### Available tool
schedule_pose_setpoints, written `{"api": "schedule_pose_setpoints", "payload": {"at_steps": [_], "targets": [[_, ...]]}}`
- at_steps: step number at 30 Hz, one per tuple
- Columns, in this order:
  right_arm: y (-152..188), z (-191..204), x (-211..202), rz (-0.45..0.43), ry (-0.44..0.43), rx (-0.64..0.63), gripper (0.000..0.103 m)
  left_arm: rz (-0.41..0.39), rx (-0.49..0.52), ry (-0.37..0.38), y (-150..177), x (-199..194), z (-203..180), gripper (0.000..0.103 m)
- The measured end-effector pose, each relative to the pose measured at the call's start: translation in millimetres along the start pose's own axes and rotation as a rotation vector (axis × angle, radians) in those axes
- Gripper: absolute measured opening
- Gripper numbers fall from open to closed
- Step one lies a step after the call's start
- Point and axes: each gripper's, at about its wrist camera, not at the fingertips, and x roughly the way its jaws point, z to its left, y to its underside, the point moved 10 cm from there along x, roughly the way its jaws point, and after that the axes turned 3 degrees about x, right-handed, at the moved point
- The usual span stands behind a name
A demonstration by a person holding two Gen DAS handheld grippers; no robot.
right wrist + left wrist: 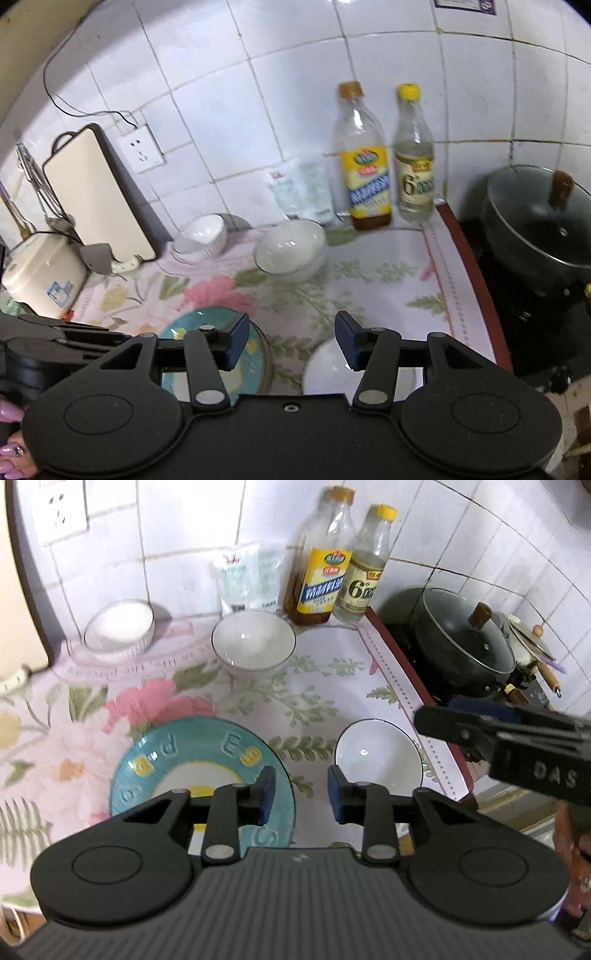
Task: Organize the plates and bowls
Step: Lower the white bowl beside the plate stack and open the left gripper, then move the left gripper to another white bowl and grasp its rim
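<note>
On the floral table, both tongs, left tongs point(301, 794) and right tongs point(291, 341), hang spread and empty above teal plate point(203, 746) and near white bowl point(378, 755); best: approach bowl rim squarely, grip firmly, stack into far bowl point(253, 640).

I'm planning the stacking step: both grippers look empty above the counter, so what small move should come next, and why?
Probably lower the open right gripper onto the near white black-rimmed bowl. It sits alone beside the teal plate, and a matching white bowl waits farther back.

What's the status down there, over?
Left gripper and right gripper open, empty. Teal plate, near bowl, far bowl unstacked. Nothing blocking.
</note>
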Motion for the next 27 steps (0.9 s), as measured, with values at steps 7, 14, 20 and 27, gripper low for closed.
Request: {"api": "schedule_pose_setpoints", "payload": {"at_steps": [7, 14, 20, 27], "targets": [[-16, 8, 19, 0.008, -0.025, 0.005, 0.058, -0.001, 0.050, -0.027, -12, 1, 7, 0.041], [-32, 0, 60, 0.047, -0.066, 0.090, 0.058, -0.026, 0.014, -0.052, -33, 18, 38, 0.048], [-39, -15, 107, 0.093, -0.053, 0.172, 0.058, -0.036, -0.069, -0.087, -55, 56, 73, 0.050], [-45, -35, 163, 0.151, -0.040, 0.312, 0.058, -0.064, -0.182, -0.117, -80, 112, 110, 0.051]]}}
